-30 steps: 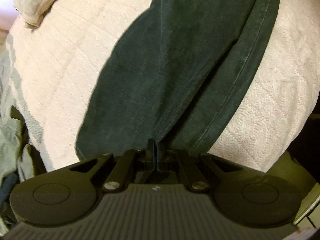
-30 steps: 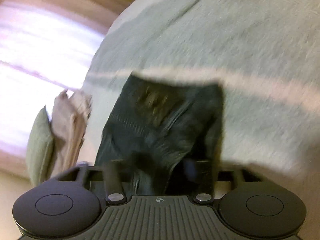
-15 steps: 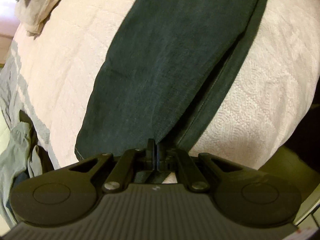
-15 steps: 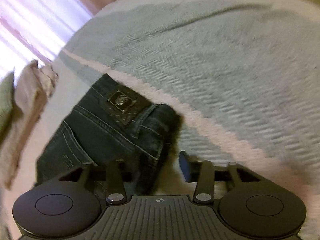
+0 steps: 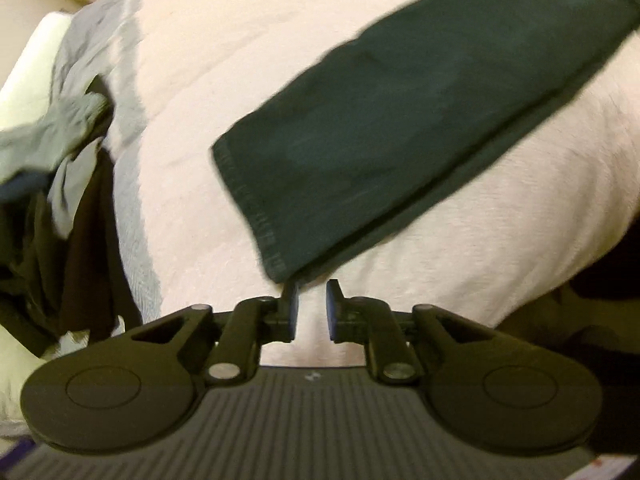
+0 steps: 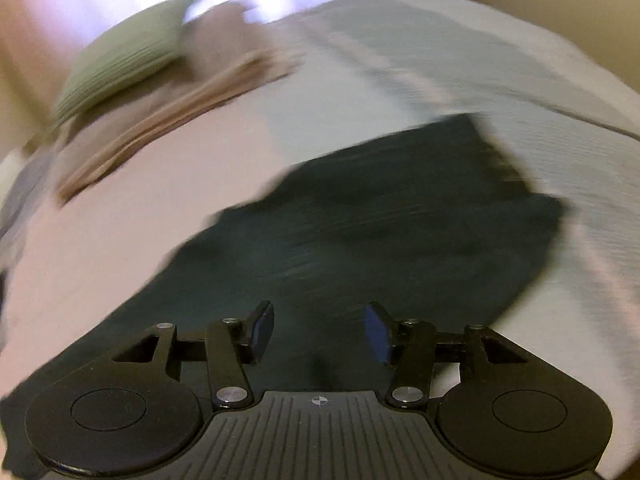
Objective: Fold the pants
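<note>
The pants point(image 5: 400, 120) are laid flat on the bed point(image 5: 500, 248) for folding; the left gripper point(image 5: 312, 308) and right gripper point(image 6: 320, 332) are held open, empty.

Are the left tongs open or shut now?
Open: the left tongs show a clear gap, just short of the pants hem.
</note>
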`<state>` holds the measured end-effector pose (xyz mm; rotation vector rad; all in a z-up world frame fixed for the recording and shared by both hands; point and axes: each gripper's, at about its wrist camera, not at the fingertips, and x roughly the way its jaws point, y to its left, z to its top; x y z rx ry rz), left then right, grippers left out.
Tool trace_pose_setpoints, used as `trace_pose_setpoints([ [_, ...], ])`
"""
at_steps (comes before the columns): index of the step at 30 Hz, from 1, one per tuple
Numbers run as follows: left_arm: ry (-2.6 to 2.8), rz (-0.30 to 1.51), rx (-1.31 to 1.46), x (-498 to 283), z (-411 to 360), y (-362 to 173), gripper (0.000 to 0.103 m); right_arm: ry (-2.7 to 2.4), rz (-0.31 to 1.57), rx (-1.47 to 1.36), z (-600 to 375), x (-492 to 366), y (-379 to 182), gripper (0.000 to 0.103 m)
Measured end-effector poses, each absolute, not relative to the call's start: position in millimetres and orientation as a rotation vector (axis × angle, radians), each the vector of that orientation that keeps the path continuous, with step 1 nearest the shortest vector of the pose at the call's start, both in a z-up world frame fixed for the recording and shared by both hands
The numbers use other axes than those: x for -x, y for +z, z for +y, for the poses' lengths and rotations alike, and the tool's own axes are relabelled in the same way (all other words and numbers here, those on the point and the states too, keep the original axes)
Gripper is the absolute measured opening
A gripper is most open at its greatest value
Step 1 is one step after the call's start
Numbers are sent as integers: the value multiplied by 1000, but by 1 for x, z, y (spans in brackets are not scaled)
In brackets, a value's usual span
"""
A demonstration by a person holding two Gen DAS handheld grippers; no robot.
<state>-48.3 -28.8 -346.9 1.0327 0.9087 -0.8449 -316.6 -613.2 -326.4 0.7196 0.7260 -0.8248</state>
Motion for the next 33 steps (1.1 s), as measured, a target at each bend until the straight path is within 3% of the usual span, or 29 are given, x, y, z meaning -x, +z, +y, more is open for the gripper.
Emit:
trace_pose_setpoints([
  [6, -1047, 756, -1074, 34, -16, -367, 15, -639, 773, -708, -519, 207, -346, 50],
  [10, -1132, 790, -976, 13, -16, -387, 18, -585, 834, -747, -478, 161, -373, 50],
  [16, -1188, 938, -936, -11, -1, -396, 18, -695, 1003, -844, -465, 148, -415, 50],
  [20, -1189, 943, -939, -34, -12, -366, 18, -792, 1042, -807, -476, 166, -384, 50],
  [26, -1243, 844, -906, -48, -121, -327, 21, -845, 929, -612, -542, 192, -335, 51],
  [33, -1391, 863, -721, 7, -330, -331, 30, -852, 940, -557, -647, 210, -359, 52],
])
